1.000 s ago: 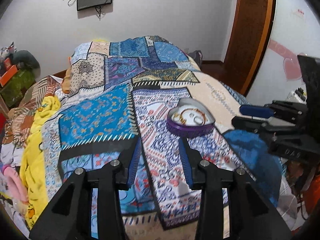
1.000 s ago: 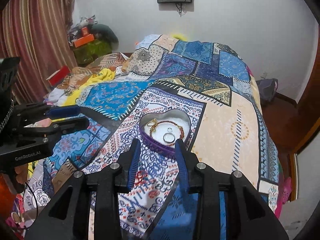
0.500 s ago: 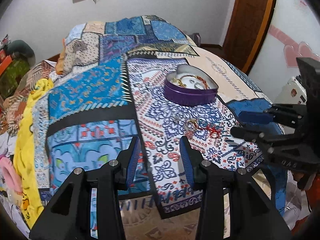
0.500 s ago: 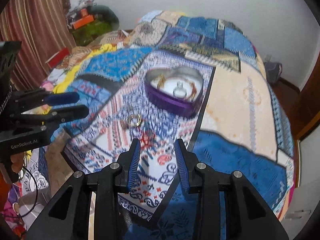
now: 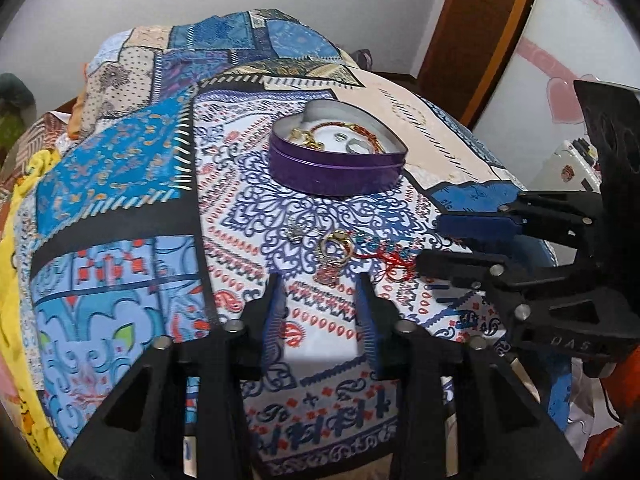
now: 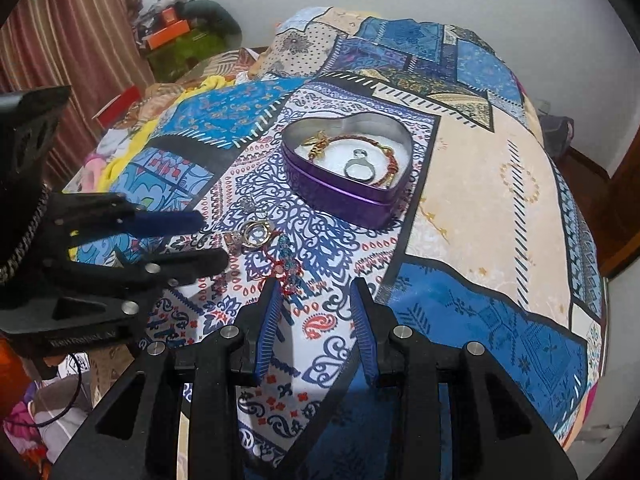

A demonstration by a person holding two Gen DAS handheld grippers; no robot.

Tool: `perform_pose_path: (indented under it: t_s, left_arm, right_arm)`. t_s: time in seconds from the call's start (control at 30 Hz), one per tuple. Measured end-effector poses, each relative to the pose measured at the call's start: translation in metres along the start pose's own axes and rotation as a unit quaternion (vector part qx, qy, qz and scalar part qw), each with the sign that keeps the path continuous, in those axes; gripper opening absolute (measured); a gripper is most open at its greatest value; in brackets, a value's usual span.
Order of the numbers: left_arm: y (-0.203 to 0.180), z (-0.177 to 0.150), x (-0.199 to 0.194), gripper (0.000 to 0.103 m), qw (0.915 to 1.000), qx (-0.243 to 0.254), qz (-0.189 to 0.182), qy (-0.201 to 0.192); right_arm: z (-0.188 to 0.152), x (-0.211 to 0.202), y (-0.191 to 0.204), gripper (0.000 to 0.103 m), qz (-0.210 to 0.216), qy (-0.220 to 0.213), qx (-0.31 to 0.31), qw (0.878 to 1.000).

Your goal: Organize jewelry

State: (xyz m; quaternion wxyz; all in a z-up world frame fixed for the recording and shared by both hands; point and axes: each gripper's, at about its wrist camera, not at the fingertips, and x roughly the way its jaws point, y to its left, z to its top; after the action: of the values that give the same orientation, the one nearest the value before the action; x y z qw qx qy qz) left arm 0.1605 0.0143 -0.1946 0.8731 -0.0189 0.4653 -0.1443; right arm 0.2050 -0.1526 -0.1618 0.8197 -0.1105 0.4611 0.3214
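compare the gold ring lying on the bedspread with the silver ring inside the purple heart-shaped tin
The gold ring lies loose on the patterned bedspread, among other small pieces; the silver ring rests on the white lining inside the purple heart-shaped tin. One is yellow metal, the other grey. The gold one lies nearer both grippers. Both lie flat, ungripped.

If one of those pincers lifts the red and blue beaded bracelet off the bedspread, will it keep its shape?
Probably not. The bracelet lies crumpled in loose bends with thin red cords trailing, so it should droop from the fingers. Its small beads suggest it is light. It might also snag the gold ring lying against it.
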Motion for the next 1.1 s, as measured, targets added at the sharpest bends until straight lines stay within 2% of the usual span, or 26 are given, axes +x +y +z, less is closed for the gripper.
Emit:
perform_pose_path:
  t_s: [0.03, 0.23, 0.33, 0.43, 0.63, 0.77, 0.8, 0.87, 1.1]
  left_arm:
    - [0.0, 0.0, 0.002, 0.026, 1.0, -0.001, -0.003, 0.001]
    - [0.001, 0.003, 0.006, 0.023, 0.9999, -0.006, -0.008, -0.007]
    - [0.002, 0.005, 0.007, 0.018, 0.9999, -0.009, -0.008, -0.011]
    - [0.003, 0.006, 0.008, 0.013, 0.9998, -0.013, -0.01, -0.014]
    - [0.005, 0.006, 0.006, 0.013, 0.9996, -0.018, -0.01, -0.021]
    - [0.008, 0.004, 0.0, 0.013, 0.9994, -0.021, -0.008, -0.027]
    - [0.008, 0.003, -0.001, 0.013, 0.9993, -0.022, -0.008, -0.027]
    - [0.01, 0.003, -0.003, 0.013, 0.9993, -0.024, -0.004, -0.028]
    - [0.011, 0.003, -0.013, 0.013, 0.9989, -0.029, 0.002, -0.036]
  right_arm:
    - [0.0, 0.001, 0.0, 0.032, 0.001, -0.001, -0.001, 1.0]
    - [0.003, 0.004, 0.001, 0.032, 0.011, -0.002, 0.002, 1.0]
    - [0.006, 0.006, 0.003, 0.032, 0.007, -0.002, -0.006, 1.0]
    - [0.01, 0.008, 0.004, 0.026, 0.002, -0.003, -0.011, 1.0]
    - [0.014, 0.017, 0.009, 0.02, -0.001, 0.011, -0.032, 0.999]
    - [0.013, 0.021, 0.014, 0.02, -0.006, 0.015, -0.046, 0.999]
    - [0.013, 0.021, 0.013, 0.019, -0.005, 0.015, -0.047, 0.999]
    - [0.012, 0.021, 0.014, 0.009, 0.004, 0.016, -0.048, 0.999]
    - [0.01, 0.016, 0.014, 0.007, 0.007, 0.01, -0.046, 0.999]
